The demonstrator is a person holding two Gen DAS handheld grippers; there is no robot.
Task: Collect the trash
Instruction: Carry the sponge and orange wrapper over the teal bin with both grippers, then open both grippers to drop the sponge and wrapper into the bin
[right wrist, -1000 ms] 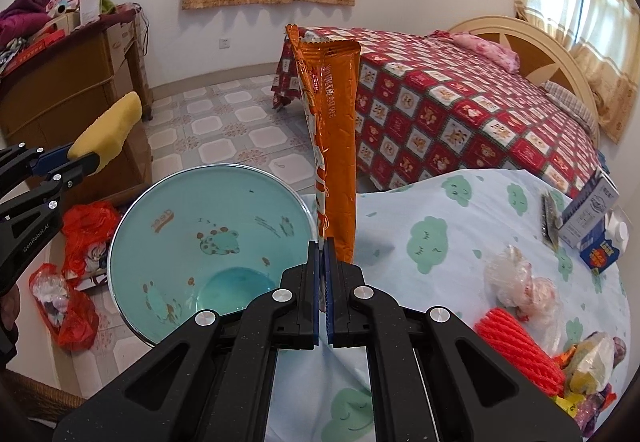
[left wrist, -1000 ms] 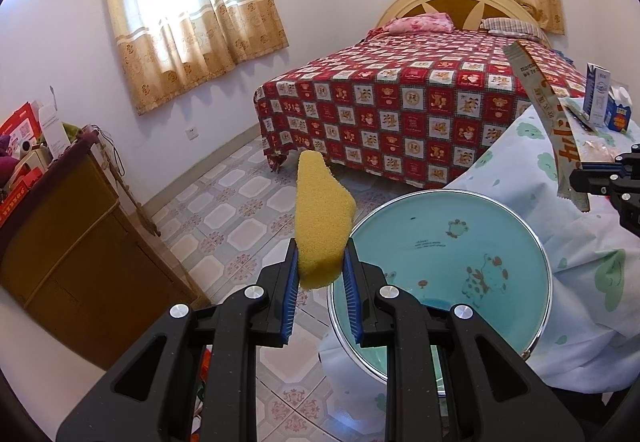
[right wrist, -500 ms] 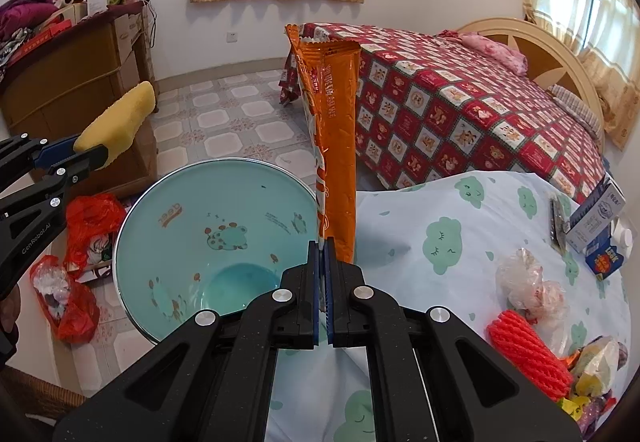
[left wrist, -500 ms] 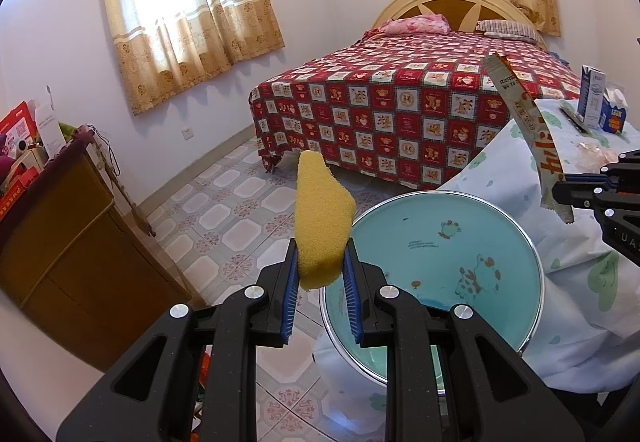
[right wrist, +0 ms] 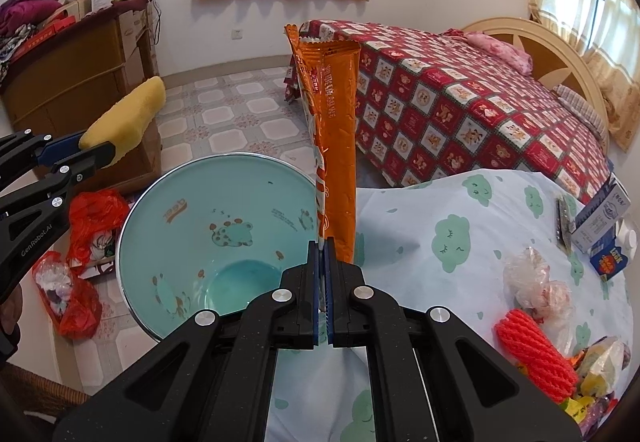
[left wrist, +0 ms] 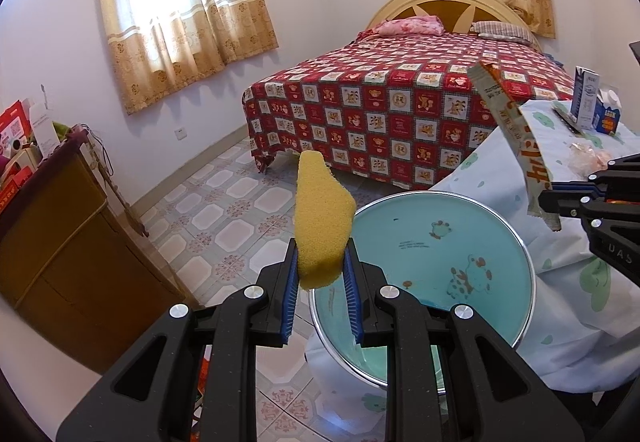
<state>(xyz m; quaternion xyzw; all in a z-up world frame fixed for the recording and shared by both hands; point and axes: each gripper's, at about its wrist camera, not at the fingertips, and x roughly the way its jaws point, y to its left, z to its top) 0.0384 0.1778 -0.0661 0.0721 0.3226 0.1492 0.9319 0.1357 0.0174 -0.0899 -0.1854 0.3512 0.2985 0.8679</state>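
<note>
My left gripper [left wrist: 320, 266] is shut on a yellow sponge [left wrist: 322, 222] that stands up from its pads, just left of a round teal basin [left wrist: 424, 250]. The same sponge [right wrist: 128, 114] and left gripper [right wrist: 98, 152] appear at the left of the right wrist view. My right gripper [right wrist: 323, 246] is shut on the bottom of a long orange snack wrapper [right wrist: 332, 122], held upright at the basin's [right wrist: 224, 226] right rim. The wrapper [left wrist: 516, 138] shows its grey back in the left wrist view, pinched by the right gripper [left wrist: 548, 198]. The basin holds nothing.
A table under a white cloth with green clouds [right wrist: 460, 242] carries a red foam net [right wrist: 536, 354], a crumpled plastic bag [right wrist: 532, 282], small cartons [right wrist: 604, 226] and wrappers [right wrist: 600, 362]. Red bags [right wrist: 80, 294] lie on the tiled floor. A wooden cabinet [left wrist: 52, 242] stands left, a bed [left wrist: 400, 106] behind.
Both views have shifted slightly, so the basin sits a little differently in frame. Sponge and wrapper remain gripped as before.
</note>
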